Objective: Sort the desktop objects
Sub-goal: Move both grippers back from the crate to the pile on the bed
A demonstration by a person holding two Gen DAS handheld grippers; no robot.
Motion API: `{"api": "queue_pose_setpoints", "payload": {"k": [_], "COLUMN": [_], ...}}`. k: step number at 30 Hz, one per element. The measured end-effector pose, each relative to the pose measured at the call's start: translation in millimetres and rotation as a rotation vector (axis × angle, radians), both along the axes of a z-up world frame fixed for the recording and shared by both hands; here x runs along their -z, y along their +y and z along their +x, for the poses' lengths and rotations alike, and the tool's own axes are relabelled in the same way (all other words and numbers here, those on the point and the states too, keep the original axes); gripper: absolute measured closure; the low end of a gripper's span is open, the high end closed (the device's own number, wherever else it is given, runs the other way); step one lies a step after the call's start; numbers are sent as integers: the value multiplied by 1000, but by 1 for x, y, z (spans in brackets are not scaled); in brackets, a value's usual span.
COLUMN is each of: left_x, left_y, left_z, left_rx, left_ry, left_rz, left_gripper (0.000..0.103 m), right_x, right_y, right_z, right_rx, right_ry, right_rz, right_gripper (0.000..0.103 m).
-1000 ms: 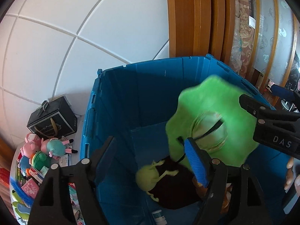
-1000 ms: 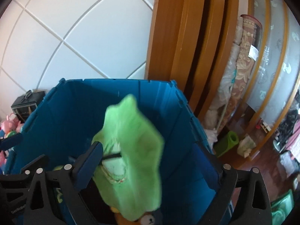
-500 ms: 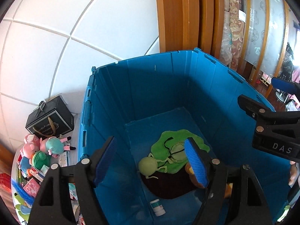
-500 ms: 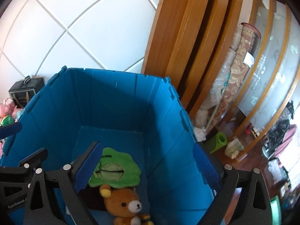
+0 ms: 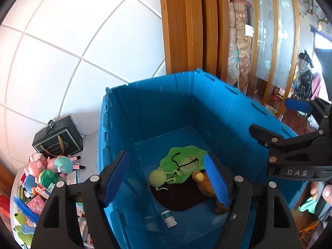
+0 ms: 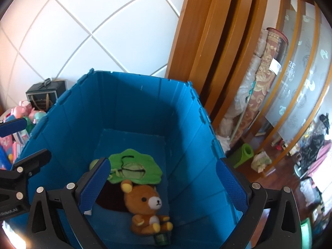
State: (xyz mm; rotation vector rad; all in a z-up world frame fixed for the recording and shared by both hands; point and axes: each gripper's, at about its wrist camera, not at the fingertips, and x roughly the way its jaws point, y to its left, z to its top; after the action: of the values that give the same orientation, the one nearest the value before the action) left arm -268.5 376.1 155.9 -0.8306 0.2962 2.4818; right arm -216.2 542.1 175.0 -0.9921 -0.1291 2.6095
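A deep blue crate (image 5: 116, 124) stands below both grippers. On its floor lies a green leaf-shaped plush (image 5: 182, 161) with a round pale-green ball on cords, partly over a dark brown cloth. Beside it sits a brown teddy bear (image 6: 145, 205), and a small white and green bottle (image 5: 169, 219) lies nearer. My left gripper (image 5: 166, 154) hangs open above the crate's near left side, holding nothing. My right gripper (image 6: 162, 161) hovers over the crate; its jaws are opening wide with nothing between them. In the left wrist view the right gripper (image 5: 290, 145) shows at the right edge.
Left of the crate are a black gift box (image 5: 58, 141) and a heap of plush toys and packets (image 5: 49, 170). Wooden door frames (image 6: 207, 51), rolled rugs (image 6: 267, 78) and a green rolled mat (image 6: 242, 153) stand behind and to the right. White tiled wall behind.
The green plush, in the air between the grippers a second ago, has dropped onto the crate floor. Both grippers have drawn back and slightly up from the crate.
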Motion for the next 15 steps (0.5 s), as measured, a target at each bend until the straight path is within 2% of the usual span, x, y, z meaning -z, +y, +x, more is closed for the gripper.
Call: {"api": "queue_pose_setpoints", "payload": {"k": [5, 10, 15], "left_x": [-1, 4, 21], "left_y": [-33, -71, -123], "left_z": [30, 49, 53], "left_rx": [-19, -103, -212], "left_ry": [68, 122, 95], "left_rz": [96, 145, 212], "left_gripper": [29, 29, 29], "right_x": [-5, -2, 8], "right_y": [-13, -36, -72], "right_z": [39, 65, 74], "right_rx": [-3, -20, -65], "right_ry": [163, 292, 357], "right_rz": [-65, -110, -139], "right_gripper": [0, 0, 0]}}
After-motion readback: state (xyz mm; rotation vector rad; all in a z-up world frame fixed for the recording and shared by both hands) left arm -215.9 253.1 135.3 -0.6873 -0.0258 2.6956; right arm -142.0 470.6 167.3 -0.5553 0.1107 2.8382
